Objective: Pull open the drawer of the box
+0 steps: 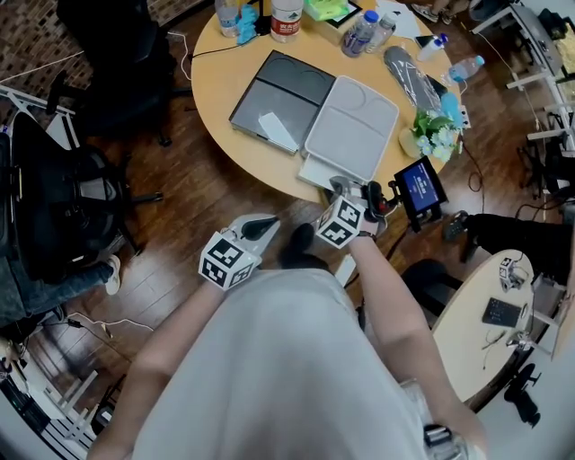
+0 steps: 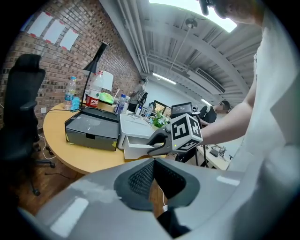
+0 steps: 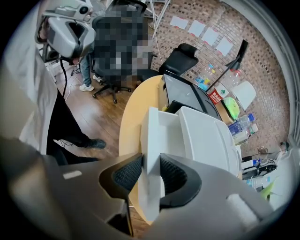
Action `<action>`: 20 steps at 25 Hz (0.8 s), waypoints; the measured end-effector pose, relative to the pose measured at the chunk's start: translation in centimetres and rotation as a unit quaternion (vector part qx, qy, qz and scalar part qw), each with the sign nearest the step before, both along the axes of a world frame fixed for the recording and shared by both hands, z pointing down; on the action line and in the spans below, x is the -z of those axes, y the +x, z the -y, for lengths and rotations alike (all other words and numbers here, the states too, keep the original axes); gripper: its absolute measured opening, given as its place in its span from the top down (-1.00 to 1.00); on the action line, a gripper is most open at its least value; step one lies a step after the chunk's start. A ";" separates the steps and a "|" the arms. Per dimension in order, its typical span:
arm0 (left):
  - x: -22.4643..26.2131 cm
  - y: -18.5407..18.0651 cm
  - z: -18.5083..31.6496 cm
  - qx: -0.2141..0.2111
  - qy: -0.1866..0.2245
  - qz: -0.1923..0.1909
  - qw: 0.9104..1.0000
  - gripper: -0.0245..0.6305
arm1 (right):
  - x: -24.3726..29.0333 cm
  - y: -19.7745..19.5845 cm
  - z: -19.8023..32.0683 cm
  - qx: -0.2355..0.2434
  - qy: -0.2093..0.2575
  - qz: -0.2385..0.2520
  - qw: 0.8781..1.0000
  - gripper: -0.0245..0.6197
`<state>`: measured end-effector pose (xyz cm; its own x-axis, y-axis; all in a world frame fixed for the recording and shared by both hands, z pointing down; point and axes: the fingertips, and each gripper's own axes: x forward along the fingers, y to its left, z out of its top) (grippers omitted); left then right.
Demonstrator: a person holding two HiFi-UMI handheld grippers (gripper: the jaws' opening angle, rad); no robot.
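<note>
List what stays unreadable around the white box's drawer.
- Head view: the right gripper covers part of the drawer front.
- Right gripper view: the drawer front and fingers screen most of the drawer's inside.
- Head view: bottle labels too small to read.

White box & drawer, dk-grey box, tan table, blk/wht square-patterned marker cubes.

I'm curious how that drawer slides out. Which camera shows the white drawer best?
Right gripper view: the drawer is close, its front between the right tongs. Left gripper view shows it small, side-on; head view, partly behind those tongs.
</note>
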<state>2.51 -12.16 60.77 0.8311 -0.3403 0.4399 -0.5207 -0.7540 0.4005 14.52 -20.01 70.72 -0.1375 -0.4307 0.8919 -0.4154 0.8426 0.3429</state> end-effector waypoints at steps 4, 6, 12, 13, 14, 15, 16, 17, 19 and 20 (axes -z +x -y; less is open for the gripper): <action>0.1 -0.1 -0.3 -0.006 0.002 0.000 1.000 0.91 | 0.0 -0.2 -0.7 -0.001 -0.003 -0.001 1.000 0.54; 0.2 -0.2 -0.5 -0.009 0.004 -0.001 1.000 0.91 | 0.0 -0.3 -1.1 -0.001 -0.004 -0.001 1.000 0.55; 0.3 -0.7 -0.9 -0.024 0.006 -0.001 1.000 0.91 | -0.1 -1.0 -2.7 -0.003 -0.011 -0.002 1.000 0.54; 0.3 -0.7 -1.0 -0.027 0.007 -0.002 1.000 0.91 | -0.1 -1.0 -3.0 -0.003 -0.009 -0.004 1.000 0.55; 0.4 -0.6 -1.1 -0.030 0.008 -0.003 1.000 0.91 | -0.1 -1.0 -3.2 -0.004 -0.008 -0.004 1.000 0.55; 0.4 -0.6 -1.2 -0.034 0.009 -0.004 0.999 0.91 | -0.2 -1.1 -3.5 -0.005 -0.008 -0.002 1.000 0.54; 0.5 -0.6 -1.3 -0.037 0.010 -0.004 0.999 0.91 | -0.1 -1.3 -3.7 -0.006 -0.008 -0.001 1.000 0.54; 0.6 -0.6 -1.3 -0.041 0.010 -0.004 0.999 0.91 | 0.0 -1.5 -4.0 -0.007 -0.009 0.000 1.000 0.54; 0.6 -0.6 -1.4 -0.047 0.012 -0.005 0.999 0.91 | 0.0 -1.8 -4.6 -0.007 -0.011 0.000 1.000 0.55; 0.7 -0.6 -1.5 -0.050 0.013 -0.005 0.999 0.91 | 0.0 -1.9 -4.8 -0.007 -0.011 0.000 1.000 0.55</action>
